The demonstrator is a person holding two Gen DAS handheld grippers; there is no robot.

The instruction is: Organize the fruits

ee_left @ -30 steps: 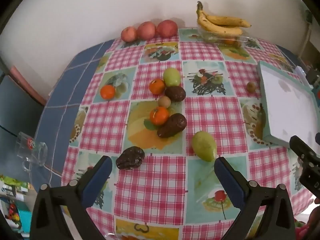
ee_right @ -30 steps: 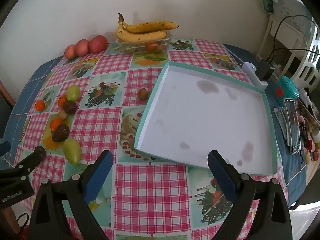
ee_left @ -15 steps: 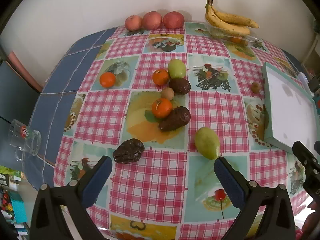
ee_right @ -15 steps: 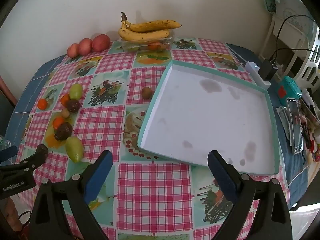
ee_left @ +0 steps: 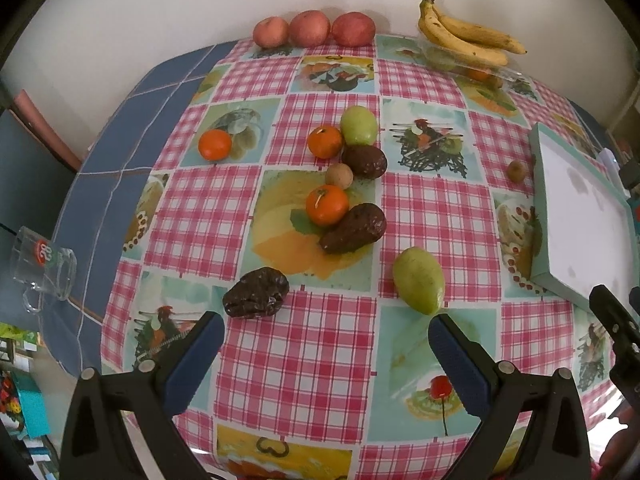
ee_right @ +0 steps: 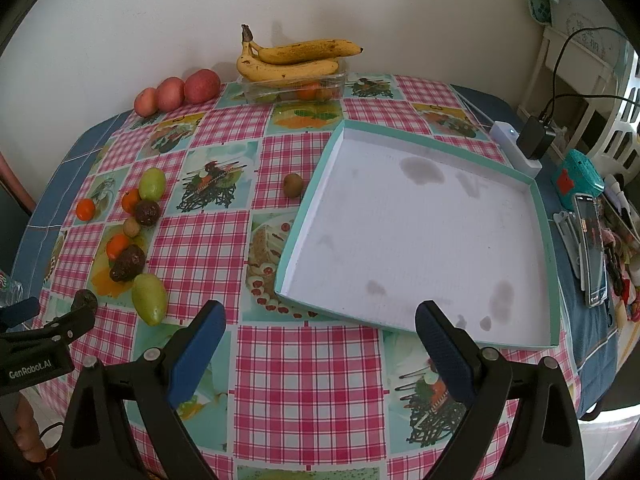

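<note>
My left gripper (ee_left: 326, 338) hovers open over the checked tablecloth, nothing between its fingers. Just ahead lie a green mango (ee_left: 418, 280), a wrinkled dark avocado (ee_left: 256, 298), a second dark avocado (ee_left: 354, 229), an orange (ee_left: 327, 205) and further fruit behind. My right gripper (ee_right: 320, 330) is open too, empty, in front of the white tray with a teal rim (ee_right: 312, 216). A small brown kiwi (ee_right: 293, 185) lies left of the tray. The same fruit cluster with the green mango (ee_right: 149, 298) shows at the left of the right wrist view.
Three red apples (ee_left: 310, 29) and bananas (ee_left: 468, 40) on a clear box stand along the back wall. A glass mug (ee_left: 42, 268) sits at the left table edge. A phone (ee_right: 592, 248), a charger (ee_right: 534, 138) and clutter line the right edge.
The left gripper has drifted a little left and forward, so the fruits sit more centred and closer. The right gripper has shifted slightly left. Both stayed open.
</note>
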